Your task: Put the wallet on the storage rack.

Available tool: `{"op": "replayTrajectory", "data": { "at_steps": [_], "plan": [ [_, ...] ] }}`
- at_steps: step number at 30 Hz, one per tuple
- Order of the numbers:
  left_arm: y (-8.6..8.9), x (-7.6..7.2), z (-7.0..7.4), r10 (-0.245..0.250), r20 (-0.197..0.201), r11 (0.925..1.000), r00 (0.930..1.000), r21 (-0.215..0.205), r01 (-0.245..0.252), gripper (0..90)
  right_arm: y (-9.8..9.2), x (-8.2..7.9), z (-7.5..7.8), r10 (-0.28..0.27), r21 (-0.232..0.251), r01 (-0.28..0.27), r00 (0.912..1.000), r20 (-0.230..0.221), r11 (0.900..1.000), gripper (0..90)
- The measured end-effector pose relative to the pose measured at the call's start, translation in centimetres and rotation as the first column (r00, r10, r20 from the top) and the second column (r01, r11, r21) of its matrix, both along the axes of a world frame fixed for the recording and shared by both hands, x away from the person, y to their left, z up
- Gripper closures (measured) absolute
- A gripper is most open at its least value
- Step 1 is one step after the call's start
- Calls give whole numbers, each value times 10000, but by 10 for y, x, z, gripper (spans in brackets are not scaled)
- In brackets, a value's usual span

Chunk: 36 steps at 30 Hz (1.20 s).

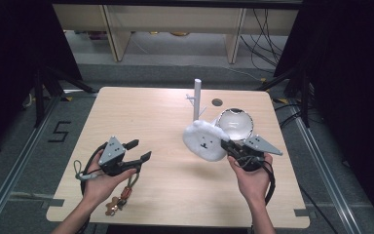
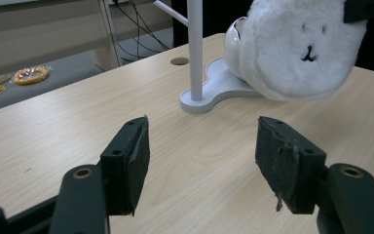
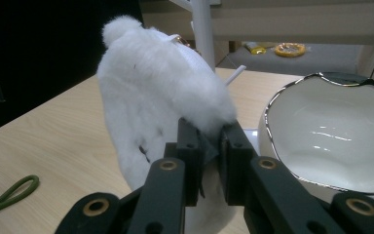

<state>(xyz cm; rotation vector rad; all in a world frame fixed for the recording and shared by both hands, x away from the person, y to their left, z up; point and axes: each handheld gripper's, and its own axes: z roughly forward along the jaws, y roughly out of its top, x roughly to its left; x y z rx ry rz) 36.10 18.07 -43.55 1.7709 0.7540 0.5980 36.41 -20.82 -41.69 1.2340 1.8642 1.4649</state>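
1. While the white plush earmuff point(image 1: 204, 140) is held off the table point(image 1: 160, 117), its edge is pinched between the closed jaws of the right claw point(image 1: 230, 146); in the right gripper view the fur point(image 3: 160, 92) is seen squeezed between the two black jaws.
2. The earmuff hangs just in front of the white stand point(image 1: 197, 100), and the stand's pole rises directly behind it. A small stitched face is seen on its fur in the left gripper view.
3. A white bowl-shaped piece with a shiny rim point(image 1: 236, 122) lies just beside the right claw, next to the stand's base.
4. The left claw point(image 1: 139, 151) is held wide, with nothing between its jaws, and it is well apart from the earmuff, on the left side of the table.
5. From the left claw, the earmuff lies forward and to the right. The right hand point(image 1: 251, 178) is clearly the nearer one, so it is judged that any hanging on the stand would be done by it.
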Motion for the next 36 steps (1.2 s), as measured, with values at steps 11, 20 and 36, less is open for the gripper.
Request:
{"op": "replayTrajectory", "data": {
  "at_steps": [11, 20, 36],
  "plan": [
    [13, -5, -6, 206, -168, 9995, 9996, -233, -210, 367, -10, 0, 7, -233, -217, 234, 9997, 22, 9995, 821],
    [26, -10, -14, 441, -448, 9990, 9980, -67, -444, 364, -19, 0, 11, -413, -125, 410, 9990, -175, 9991, 824],
    [39, -15, -21, 697, -557, 9976, 9960, -15, -699, 354, -32, 1, 21, -726, -322, 730, 9972, 155, 9968, 825]
  ]
}}
